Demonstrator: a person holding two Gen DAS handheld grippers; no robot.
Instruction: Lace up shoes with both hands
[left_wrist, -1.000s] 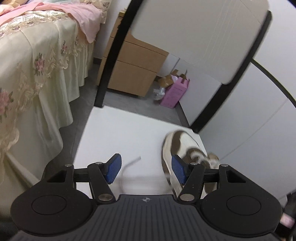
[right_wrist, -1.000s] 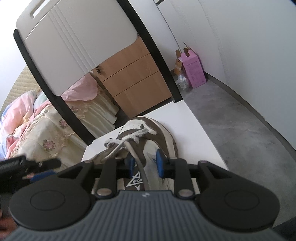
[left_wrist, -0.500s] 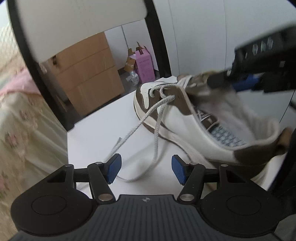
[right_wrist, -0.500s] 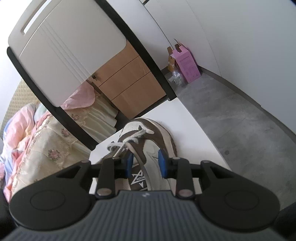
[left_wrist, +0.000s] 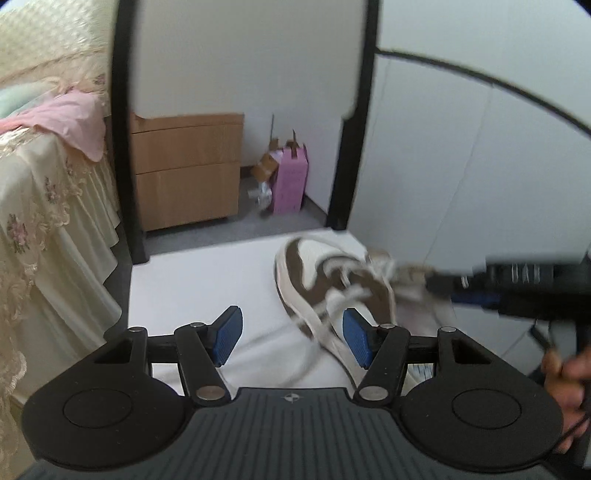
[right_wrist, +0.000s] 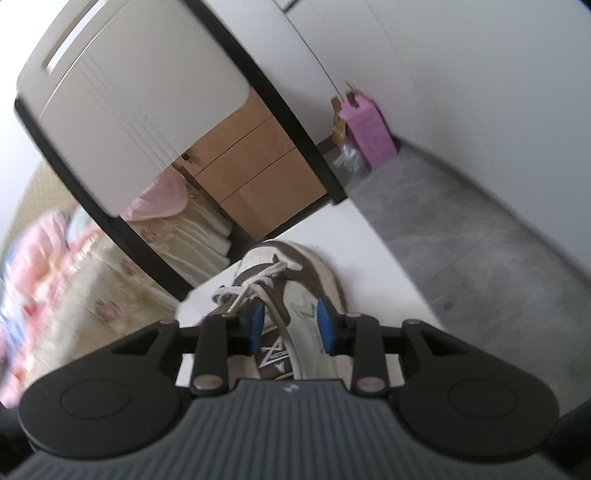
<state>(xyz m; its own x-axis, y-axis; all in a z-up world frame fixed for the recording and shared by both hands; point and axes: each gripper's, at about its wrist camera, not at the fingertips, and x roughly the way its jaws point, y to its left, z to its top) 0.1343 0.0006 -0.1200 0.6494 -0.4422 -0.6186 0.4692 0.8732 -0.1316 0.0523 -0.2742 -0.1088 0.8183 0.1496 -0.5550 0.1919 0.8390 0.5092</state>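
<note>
A brown and white shoe (left_wrist: 332, 275) stands on the white table (left_wrist: 192, 288), toe pointing away, blurred in the left wrist view. My left gripper (left_wrist: 291, 339) is open and wide, low over the table beside the shoe, with a loose white lace (left_wrist: 334, 308) trailing between its pads untouched. My right gripper (right_wrist: 290, 325) is open over the shoe (right_wrist: 314, 280), its blue pads either side of the tongue. A lace strand (right_wrist: 275, 317) runs between them without being pinched. The right gripper (left_wrist: 476, 291) also shows from the side, at the shoe's laces.
A chair back (right_wrist: 129, 110) with a black frame rises behind the table. Beyond it stand a wooden drawer unit (left_wrist: 184, 177) and a pink box (left_wrist: 290, 184) on the grey floor (right_wrist: 480, 240). A bed (left_wrist: 44, 192) with a floral cover lies left. A hand (left_wrist: 569, 384) holds the right gripper.
The left wrist view has swung and rolled: the shoe, close and side-on half a second ago, now sits farther off at the right. The right gripper's pads have spread a little around the tongue.
</note>
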